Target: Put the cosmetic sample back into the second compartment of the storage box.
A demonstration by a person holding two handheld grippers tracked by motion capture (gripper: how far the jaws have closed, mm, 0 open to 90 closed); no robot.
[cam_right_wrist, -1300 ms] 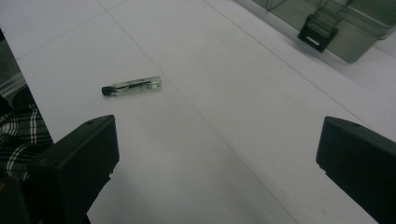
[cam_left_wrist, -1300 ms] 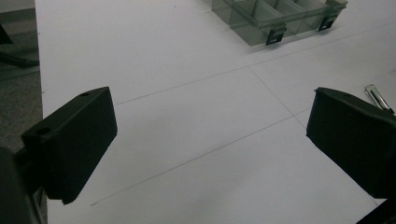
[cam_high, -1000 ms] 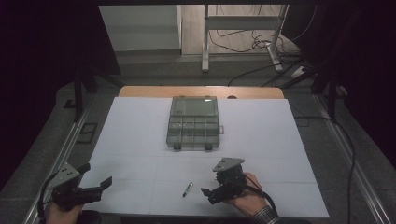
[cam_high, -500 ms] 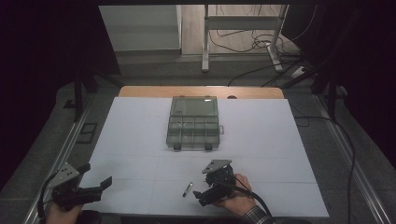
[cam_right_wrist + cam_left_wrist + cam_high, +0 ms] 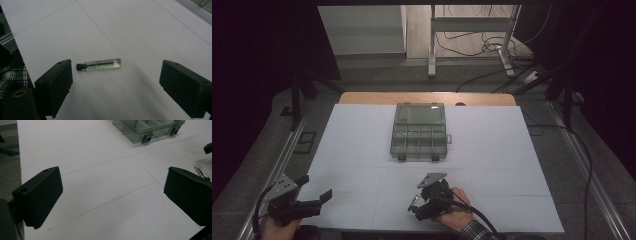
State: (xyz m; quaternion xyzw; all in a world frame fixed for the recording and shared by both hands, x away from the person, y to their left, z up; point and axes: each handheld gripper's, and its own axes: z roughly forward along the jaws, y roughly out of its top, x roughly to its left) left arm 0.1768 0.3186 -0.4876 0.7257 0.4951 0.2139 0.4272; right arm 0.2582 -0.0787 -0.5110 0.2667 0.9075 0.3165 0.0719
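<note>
Where the dim room frames the high view, a dark floor with tangled cables [image 5: 492,47] and a pale metal stand [image 5: 472,30] fills the upper part, and black shadow closes in at the upper left and right. Below that, a white table top [image 5: 512,150] takes the middle of the frame, marked with thin pencil-like grid lines, with a strip of wooden edge [image 5: 427,98] along its far side. At the centre of the picture sits a clear grey compartment box [image 5: 418,131] with its lid shut on two dark latches (no writing or label can be read on it).

At the lower left corner of the high view the left gripper [image 5: 314,197] rests in a hand at the table's edge, level, with its jaws spread wide and only bare table between them in its own view [image 5: 110,195].

At lower centre the right gripper [image 5: 414,206] is held in a hand with a plaid cuff [image 5: 474,231] and tilts down toward the table. Its jaws have just been closing, yet they stand apart and touch nothing. Between them in the right gripper view lies a small glass vial [image 5: 101,64] with a black cap, flat on the table, cap toward the left jaw, just clear of it.
</note>
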